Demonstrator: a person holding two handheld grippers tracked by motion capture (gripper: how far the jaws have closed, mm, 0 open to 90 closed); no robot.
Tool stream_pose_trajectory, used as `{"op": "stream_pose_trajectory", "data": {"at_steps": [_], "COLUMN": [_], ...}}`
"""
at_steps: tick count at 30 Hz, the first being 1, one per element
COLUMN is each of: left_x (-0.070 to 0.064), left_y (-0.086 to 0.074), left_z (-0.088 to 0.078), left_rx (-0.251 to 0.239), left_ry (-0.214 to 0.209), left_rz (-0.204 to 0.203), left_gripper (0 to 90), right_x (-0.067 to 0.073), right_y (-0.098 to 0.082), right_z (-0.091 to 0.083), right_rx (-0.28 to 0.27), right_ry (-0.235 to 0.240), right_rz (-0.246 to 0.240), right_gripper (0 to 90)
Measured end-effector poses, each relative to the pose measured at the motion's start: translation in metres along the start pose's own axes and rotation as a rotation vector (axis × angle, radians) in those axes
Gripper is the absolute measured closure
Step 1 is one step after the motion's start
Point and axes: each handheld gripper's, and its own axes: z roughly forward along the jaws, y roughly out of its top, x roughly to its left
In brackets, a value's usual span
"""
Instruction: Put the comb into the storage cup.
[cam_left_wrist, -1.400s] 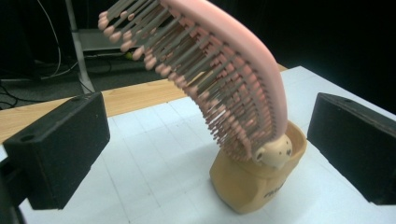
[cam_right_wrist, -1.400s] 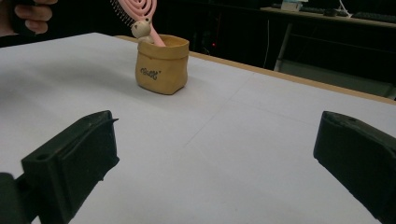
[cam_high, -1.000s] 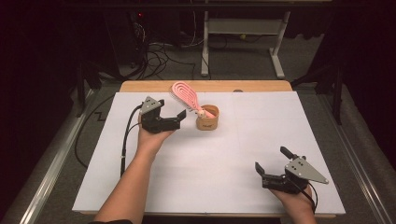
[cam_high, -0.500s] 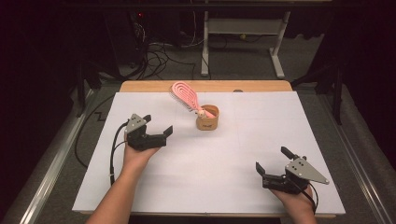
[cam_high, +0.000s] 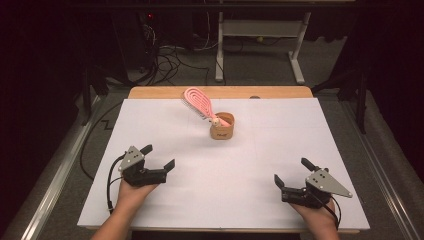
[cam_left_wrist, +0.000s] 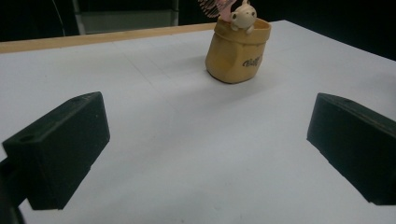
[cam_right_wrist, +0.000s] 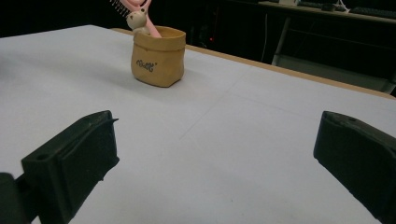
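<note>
A small tan pouch-shaped cup (cam_high: 222, 127) stands upright on the white table top (cam_high: 280, 145), past the middle. A pink hairbrush (cam_high: 199, 102) leans out of it toward the far left, with a little cream figure on the cup's rim (cam_left_wrist: 243, 15). The left gripper (cam_high: 158, 157) rests low at the near left, open and holding nothing, well short of the cup (cam_left_wrist: 237, 50). At the near right the right gripper (cam_high: 293, 172) is open too, nothing between its jaws, with the cup (cam_right_wrist: 158, 56) far ahead of it.
A wooden strip (cam_high: 220, 92) runs along the table's far edge. Beyond it are a white desk frame (cam_high: 260, 45) and cables on the dark floor (cam_high: 170, 55). A black cable (cam_high: 111, 185) trails from the left gripper near the table's left side.
The left hand has drawn its open gripper back from beside the cup to the near left of the table. The right gripper, the cup and the brush have stayed put.
</note>
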Motion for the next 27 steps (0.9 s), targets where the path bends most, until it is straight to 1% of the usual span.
{"op": "stream_pose_trajectory", "data": {"at_steps": [2,4,5,6,7,8,9,10,11,13,15,16,18,22,23,25,27], "left_x": [-0.006,-0.011,-0.014,-0.016,-0.02,-0.022,-0.023,-0.022,-0.022,-0.022,-0.022,-0.022,-0.021,-0.022,-0.023,-0.023,-0.022], "left_y": [-0.001,-0.002,-0.004,-0.005,-0.008,-0.01,-0.011,-0.011,-0.01,-0.008,-0.007,-0.007,-0.008,-0.008,-0.008,-0.008,-0.008], "left_z": [-0.01,-0.018,-0.023,-0.025,-0.028,-0.031,-0.032,-0.032,-0.033,-0.035,-0.037,-0.037,-0.035,-0.034,-0.034,-0.034,-0.034], "left_rx": [-0.016,-0.034,-0.039,-0.038,-0.029,-0.033,-0.039,-0.035,-0.043,-0.075,-0.088,-0.086,-0.077,-0.066,-0.062,-0.068,-0.062], "left_ry": [-0.005,-0.01,-0.015,-0.011,-0.004,-0.009,-0.018,-0.035,-0.036,-0.036,-0.037,-0.038,-0.04,-0.027,-0.022,-0.024,-0.029], "left_rz": [0.023,0.03,0.045,0.054,0.083,0.093,0.088,0.079,0.077,0.066,0.068,0.071,0.061,0.078,0.088,0.08,0.069], "left_gripper": [0.0,0.0,0.0,0.0,0.0,0.0,0.0,0.0,0.0,0.0,0.0,0.0,0.0,0.0,0.0,0.0,0.0], "right_x": [0.0,-0.001,0.0,0.0,0.0,0.001,0.001,0.001,0.001,0.001,0.001,0.001,0.003,0.001,0.001,0.0,-0.001], "right_y": [0.0,0.0,0.0,0.0,0.0,0.0,-0.001,-0.001,-0.001,-0.001,-0.002,-0.002,-0.002,-0.002,-0.002,-0.002,-0.002], "right_z": [-0.001,-0.001,-0.001,-0.002,-0.002,-0.003,-0.003,-0.003,-0.003,-0.003,-0.002,-0.003,-0.004,-0.007,-0.008,-0.008,-0.008], "right_rx": [0.001,0.004,0.004,0.002,0.002,0.002,-0.001,-0.002,0.002,0.005,0.009,0.011,0.006,0.0,-0.002,-0.002,-0.004], "right_ry": [-0.002,-0.002,-0.002,-0.002,-0.003,-0.006,-0.006,-0.007,-0.012,-0.019,-0.025,-0.026,-0.028,-0.03,-0.027,-0.025,-0.022], "right_rz": [0.001,0.002,0.003,0.004,0.005,0.006,0.007,0.008,0.009,0.019,0.033,0.036,0.036,0.039,0.039,0.036,0.03], "right_gripper": [0.2,0.2,0.3,0.2,0.2,0.3,0.2,0.3,0.3,0.3,0.3,0.2,0.2,0.2,0.2,0.2,0.3]}}
